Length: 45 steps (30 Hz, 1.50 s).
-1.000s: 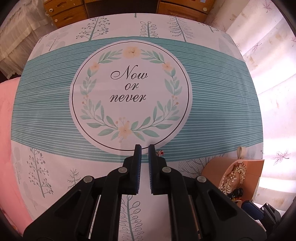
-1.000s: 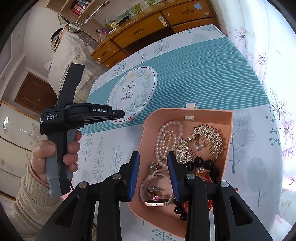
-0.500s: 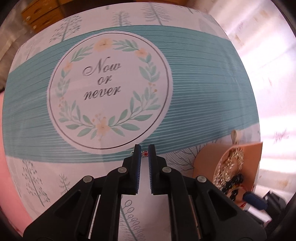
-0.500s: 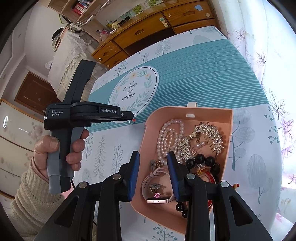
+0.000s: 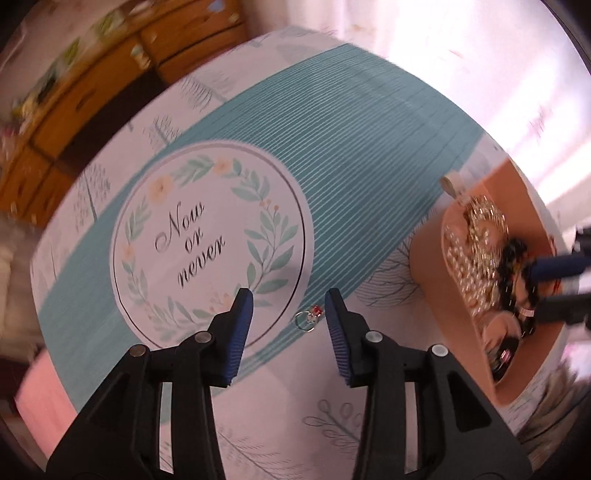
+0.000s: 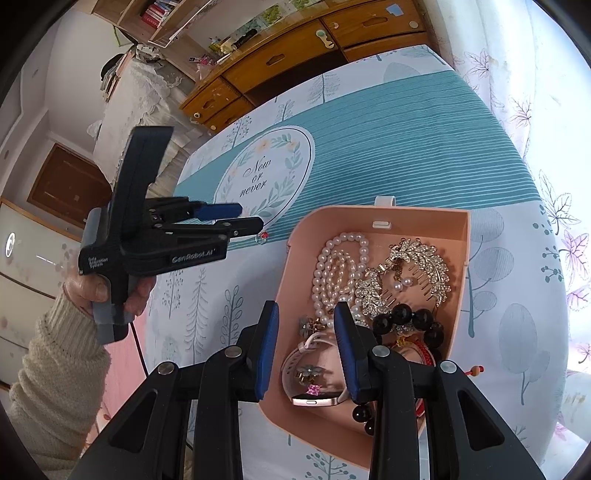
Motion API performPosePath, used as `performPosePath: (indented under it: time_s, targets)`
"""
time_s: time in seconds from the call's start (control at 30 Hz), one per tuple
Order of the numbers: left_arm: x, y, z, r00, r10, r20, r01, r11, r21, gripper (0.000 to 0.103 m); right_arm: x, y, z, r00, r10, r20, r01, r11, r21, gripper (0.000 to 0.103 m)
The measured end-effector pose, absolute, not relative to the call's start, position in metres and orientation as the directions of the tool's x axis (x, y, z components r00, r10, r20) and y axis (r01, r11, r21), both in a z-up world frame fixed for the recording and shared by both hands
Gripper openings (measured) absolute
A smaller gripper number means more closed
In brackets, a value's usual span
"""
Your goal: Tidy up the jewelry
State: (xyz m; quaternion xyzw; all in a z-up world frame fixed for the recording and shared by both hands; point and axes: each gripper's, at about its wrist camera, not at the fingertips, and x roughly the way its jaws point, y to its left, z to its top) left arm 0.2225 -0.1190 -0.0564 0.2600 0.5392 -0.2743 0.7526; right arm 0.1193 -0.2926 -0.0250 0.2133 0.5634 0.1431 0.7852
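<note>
One small ring (image 5: 308,318) lies loose on the tabletop (image 5: 369,155); left claw (image 5: 289,304) opening over it, nothing pinched. Right claw (image 6: 306,314) part-open, empty, poised over pink jewelry box (image 6: 466,236).

This is a lived-in room of a home, most likely a bedroom. At the upper middle of the right wrist view a honey-coloured wooden dresser (image 6: 295,59) with knobbed drawers stands below a shelf of books (image 6: 159,7), and at the upper left a white lace cover (image 6: 140,96) drapes over furniture beside a brown panelled door (image 6: 66,184). The table (image 6: 406,129) wears a household cloth printed with trees and a "Now or never" wreath, and sheer curtains (image 6: 535,92) with a leaf pattern let daylight in along the right edge.
</note>
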Motion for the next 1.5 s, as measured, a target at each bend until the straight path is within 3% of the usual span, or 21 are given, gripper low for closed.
performPosePath:
  time_s: [0.13, 0.53, 0.83, 1.0, 1.5]
  targets:
    - [0.212, -0.117, -0.062, 0.300, -0.143, -0.943, 0.772, 0.617, 0.152, 0.037, 0.121, -0.290, -0.029, 0.315, 0.463, -0.829, 0.014, 0.871, 0.492, 0.031]
    - [0.215, -0.113, -0.085, 0.244, -0.205, -0.948, 0.838, 0.536, 0.100, 0.036, 0.130, -0.286, -0.046, 0.286, 0.452, -0.845, 0.040, 0.875, 0.482, 0.031]
    - [0.211, -0.119, -0.088, 0.202, -0.237, -0.950, 0.860, 0.506, 0.057, 0.013, 0.135, -0.282, -0.052, 0.273, 0.452, -0.849, 0.044, 0.876, 0.480, 0.031]
    - [0.209, -0.120, -0.088, 0.227, -0.233, -0.945, 0.849, 0.523, 0.075, 0.013, 0.133, -0.282, -0.052, 0.276, 0.453, -0.848, 0.048, 0.875, 0.483, 0.031]
    - [0.136, -0.158, 0.004, 0.321, -0.388, -0.864, 0.840, 0.538, 0.070, 0.013, 0.100, -0.297, -0.037, 0.321, 0.409, -0.854, 0.065, 0.890, 0.451, 0.031]
